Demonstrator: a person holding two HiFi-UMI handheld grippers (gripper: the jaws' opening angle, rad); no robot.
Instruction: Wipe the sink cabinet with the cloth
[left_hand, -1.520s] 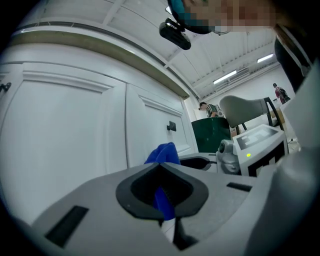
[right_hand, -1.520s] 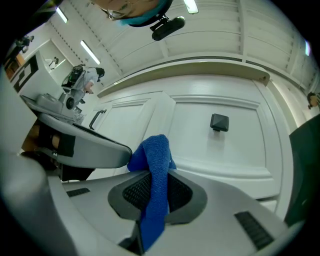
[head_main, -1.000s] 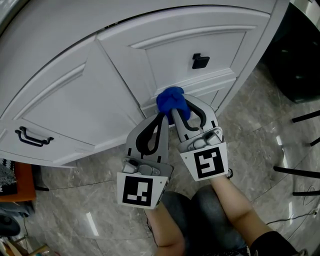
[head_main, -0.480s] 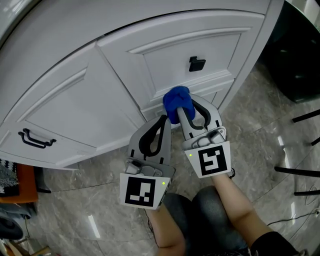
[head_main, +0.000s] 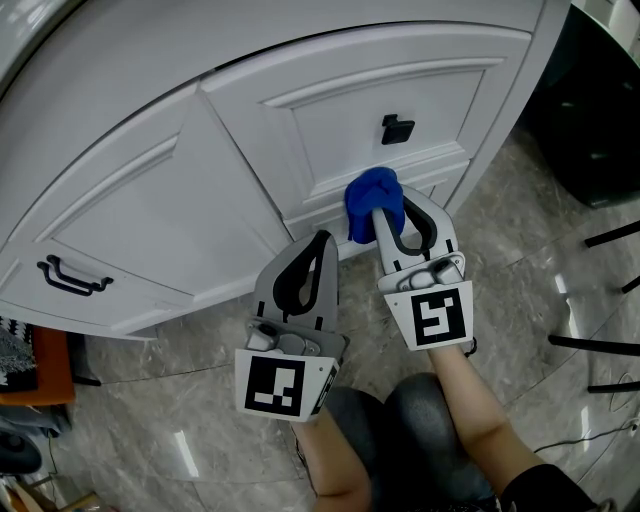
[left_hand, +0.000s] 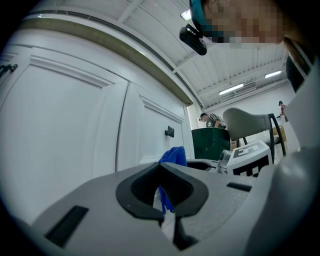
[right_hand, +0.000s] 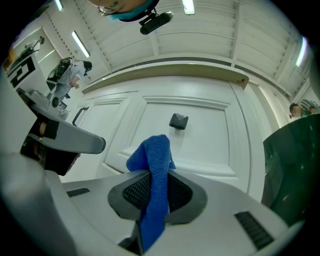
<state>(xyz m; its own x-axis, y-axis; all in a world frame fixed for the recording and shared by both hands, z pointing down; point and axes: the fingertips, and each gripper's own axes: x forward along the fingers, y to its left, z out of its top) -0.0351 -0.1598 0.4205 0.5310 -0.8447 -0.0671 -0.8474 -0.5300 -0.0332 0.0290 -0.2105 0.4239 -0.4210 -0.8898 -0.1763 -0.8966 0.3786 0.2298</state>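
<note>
Two jaws of the right gripper (right_hand: 151, 172) are shut tight on the blue cloth (right_hand: 154, 155), which is pinched between the ribbed pads, bunches up above the tips and hangs in a strip below them. In the head view the right gripper (head_main: 378, 212) points this bunched cloth (head_main: 371, 193) at the white sink cabinet (head_main: 150, 200), and the cloth sits at the lower moulding of the panel that bears the square black knob (head_main: 397, 128). It appears to touch the panel there, though contact is not certain. The right gripper view shows the knob (right_hand: 178, 121) just above and a little right of the cloth's top. The left gripper (left_hand: 161, 165) has its jaws closed tip to tip with nothing between them; the blue seen through its loop is the cloth (left_hand: 172, 154) held by the other gripper. In the head view the left gripper (head_main: 320, 238) hovers just beside the right one, lower and to its left, aimed at the cabinet's base edge. Farther left on the cabinet is a black bar handle (head_main: 68, 275). The grey marbled floor (head_main: 520, 260) runs under the cabinet, and a dark green object (right_hand: 295, 170) stands to the right of it. The person's forearm (head_main: 480, 420) extends behind the right gripper.
</note>
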